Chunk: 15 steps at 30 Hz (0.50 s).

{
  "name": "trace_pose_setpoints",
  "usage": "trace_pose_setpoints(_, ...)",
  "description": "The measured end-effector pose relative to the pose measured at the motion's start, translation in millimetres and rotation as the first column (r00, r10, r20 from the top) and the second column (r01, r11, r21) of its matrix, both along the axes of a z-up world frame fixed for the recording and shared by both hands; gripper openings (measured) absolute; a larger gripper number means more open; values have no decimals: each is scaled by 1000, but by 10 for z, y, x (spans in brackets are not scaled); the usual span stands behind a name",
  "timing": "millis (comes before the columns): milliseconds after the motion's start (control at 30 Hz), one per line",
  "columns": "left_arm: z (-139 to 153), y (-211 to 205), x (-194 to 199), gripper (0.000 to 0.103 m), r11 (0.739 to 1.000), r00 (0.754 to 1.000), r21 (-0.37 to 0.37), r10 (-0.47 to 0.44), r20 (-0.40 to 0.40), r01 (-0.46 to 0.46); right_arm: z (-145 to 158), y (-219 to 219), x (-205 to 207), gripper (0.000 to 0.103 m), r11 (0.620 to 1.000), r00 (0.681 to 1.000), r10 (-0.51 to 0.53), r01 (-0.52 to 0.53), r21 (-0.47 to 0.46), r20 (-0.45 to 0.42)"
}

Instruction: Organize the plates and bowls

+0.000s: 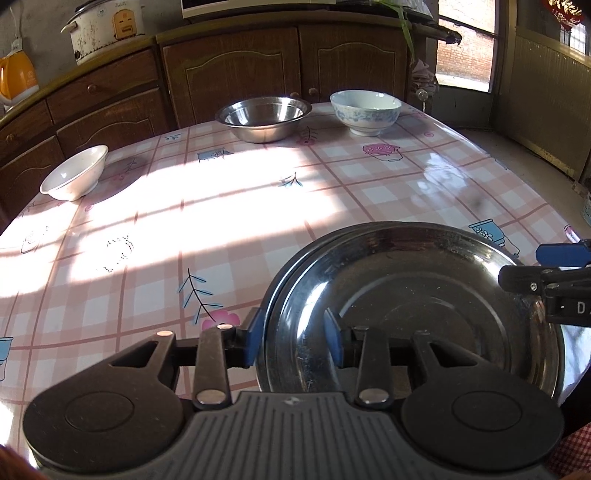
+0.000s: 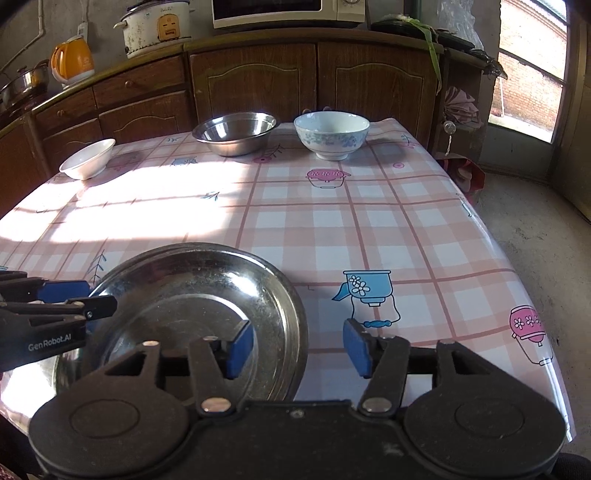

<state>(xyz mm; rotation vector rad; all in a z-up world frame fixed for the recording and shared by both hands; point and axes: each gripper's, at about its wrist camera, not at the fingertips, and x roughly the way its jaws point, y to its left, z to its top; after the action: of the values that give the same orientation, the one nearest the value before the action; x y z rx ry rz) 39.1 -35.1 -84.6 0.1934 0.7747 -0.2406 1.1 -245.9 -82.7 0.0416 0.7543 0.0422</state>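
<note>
A stack of steel plates (image 1: 424, 295) lies at the near edge of the table; it also shows in the right wrist view (image 2: 192, 306). My left gripper (image 1: 293, 341) is open, its jaws straddling the stack's left rim. My right gripper (image 2: 299, 345) is open, its jaws straddling the stack's right rim, and it shows at the right in the left wrist view (image 1: 546, 273). At the far side stand a steel bowl (image 1: 264, 116) (image 2: 236, 133), a blue-patterned china bowl (image 1: 365, 110) (image 2: 331, 134) and a small white bowl (image 1: 75, 171) (image 2: 88, 158).
The table has a pink checked cloth (image 2: 369, 229). Brown cabinets (image 2: 258, 77) stand behind it, with a rice cooker (image 2: 157, 26), an orange kettle (image 2: 72, 61) and a microwave (image 2: 288, 13) on top. The table's right edge drops to a concrete floor (image 2: 535, 229).
</note>
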Motion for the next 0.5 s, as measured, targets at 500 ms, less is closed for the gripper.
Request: trace_pose_setpoints(500,59,192,-15,54,998,999,-42,39,-9,-39,58,-188,-337,69,997,998,-68,68,-26,-5)
